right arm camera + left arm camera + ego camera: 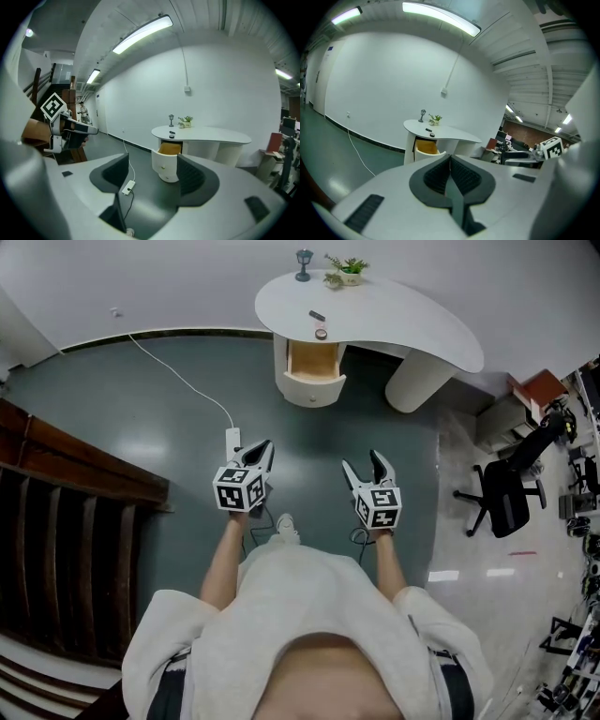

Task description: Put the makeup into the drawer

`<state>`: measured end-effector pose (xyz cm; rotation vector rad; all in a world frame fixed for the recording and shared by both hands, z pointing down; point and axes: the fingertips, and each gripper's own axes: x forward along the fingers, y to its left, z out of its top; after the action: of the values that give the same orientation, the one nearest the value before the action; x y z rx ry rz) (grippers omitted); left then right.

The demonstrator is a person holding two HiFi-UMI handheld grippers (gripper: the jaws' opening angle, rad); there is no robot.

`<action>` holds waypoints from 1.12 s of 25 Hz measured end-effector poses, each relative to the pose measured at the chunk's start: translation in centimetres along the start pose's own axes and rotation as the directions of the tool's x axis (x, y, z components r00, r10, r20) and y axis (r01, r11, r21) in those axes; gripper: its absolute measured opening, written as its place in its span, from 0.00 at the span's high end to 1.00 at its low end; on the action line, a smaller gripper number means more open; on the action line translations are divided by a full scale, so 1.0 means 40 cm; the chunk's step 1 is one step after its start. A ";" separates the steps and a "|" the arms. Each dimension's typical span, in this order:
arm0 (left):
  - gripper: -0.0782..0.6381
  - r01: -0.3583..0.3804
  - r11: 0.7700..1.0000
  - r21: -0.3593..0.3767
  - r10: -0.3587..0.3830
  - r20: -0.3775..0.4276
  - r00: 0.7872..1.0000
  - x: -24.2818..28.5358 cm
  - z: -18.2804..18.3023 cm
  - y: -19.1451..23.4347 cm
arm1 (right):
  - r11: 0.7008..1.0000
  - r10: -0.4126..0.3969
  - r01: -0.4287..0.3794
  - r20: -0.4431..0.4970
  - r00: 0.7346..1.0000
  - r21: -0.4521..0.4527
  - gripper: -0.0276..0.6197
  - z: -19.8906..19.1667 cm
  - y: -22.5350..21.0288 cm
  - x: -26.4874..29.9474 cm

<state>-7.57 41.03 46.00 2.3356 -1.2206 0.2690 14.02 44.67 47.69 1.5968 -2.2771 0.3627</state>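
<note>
Far ahead stands a white curved desk (412,320) with its wood-lined drawer (314,362) pulled open. On the desktop above the drawer lie a dark makeup stick (317,316) and a small round compact (322,334). Both grippers hover over the grey floor, well short of the desk and empty. My left gripper (261,448) is shut, and in the left gripper view its pads (457,176) meet with the desk (454,133) and drawer (425,147) beyond. My right gripper (362,461) is open, and in the right gripper view the drawer (169,149) and the makeup (172,135) show between its jaws.
A white power strip (232,440) with a cable lies on the floor just ahead of the left gripper. A small lamp (303,263) and a potted plant (347,270) stand at the desk's back. A black office chair (502,488) is at the right, dark wooden stairs (56,521) at the left.
</note>
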 end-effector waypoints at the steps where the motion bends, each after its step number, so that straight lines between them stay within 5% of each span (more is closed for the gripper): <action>1: 0.87 0.003 1.000 0.001 -0.003 0.001 1.000 0.021 0.019 0.019 | 1.000 -0.001 0.001 0.001 1.000 -0.001 0.49 0.015 -0.006 0.029; 11: 0.87 0.026 1.000 -0.001 -0.026 -0.019 0.999 0.203 0.138 0.171 | 1.000 -0.020 0.020 -0.014 1.000 0.012 0.50 0.098 -0.062 0.265; 28: 0.87 0.006 1.000 0.017 -0.004 -0.090 0.996 0.572 0.272 0.275 | 0.998 0.045 -0.043 -0.043 0.998 0.051 0.50 0.161 -0.273 0.622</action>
<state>-3.75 13.84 49.08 2.3145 -1.1739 0.3801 15.67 17.18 52.22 1.5489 -2.2895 0.4655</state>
